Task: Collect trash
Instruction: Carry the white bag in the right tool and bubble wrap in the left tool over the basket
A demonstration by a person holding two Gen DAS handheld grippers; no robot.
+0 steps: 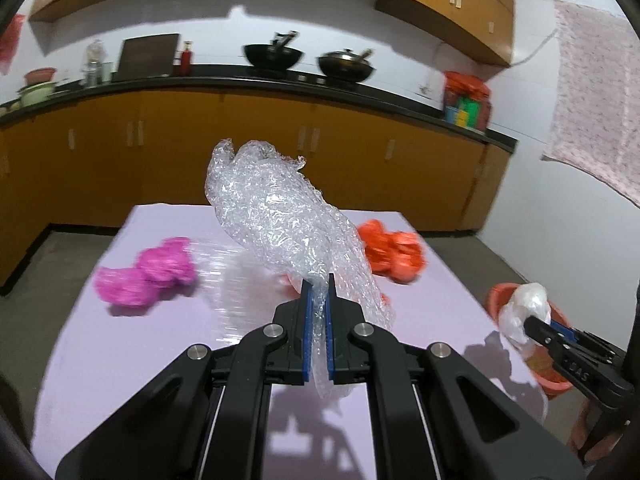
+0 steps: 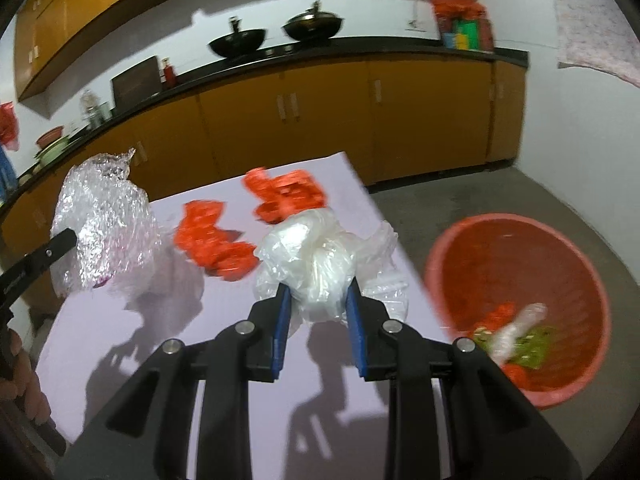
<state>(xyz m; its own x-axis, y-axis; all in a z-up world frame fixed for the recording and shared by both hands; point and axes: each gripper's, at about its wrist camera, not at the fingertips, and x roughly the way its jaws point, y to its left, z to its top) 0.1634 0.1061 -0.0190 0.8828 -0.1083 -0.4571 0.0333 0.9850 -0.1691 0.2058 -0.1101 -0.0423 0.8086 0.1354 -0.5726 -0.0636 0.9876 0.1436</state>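
My left gripper [image 1: 319, 280] is shut on a crumpled sheet of clear bubble wrap [image 1: 280, 216], held up above the lilac table [image 1: 120, 340]. The same bubble wrap [image 2: 104, 232] shows at the left of the right wrist view. My right gripper [image 2: 318, 294] is shut on a wad of white plastic bag [image 2: 316, 256] near the table's right edge; the wad [image 1: 524, 308] also shows from the left wrist, in front of the bin. A red bin [image 2: 520, 264] stands on the floor to the right of the table, with scraps inside.
On the table lie a pink crumpled bag [image 1: 148, 276] and orange-red crumpled bags [image 2: 216, 240] [image 2: 288, 194]. Behind runs a black counter [image 1: 240, 80] with woks, over orange cabinets. A grey floor surrounds the table.
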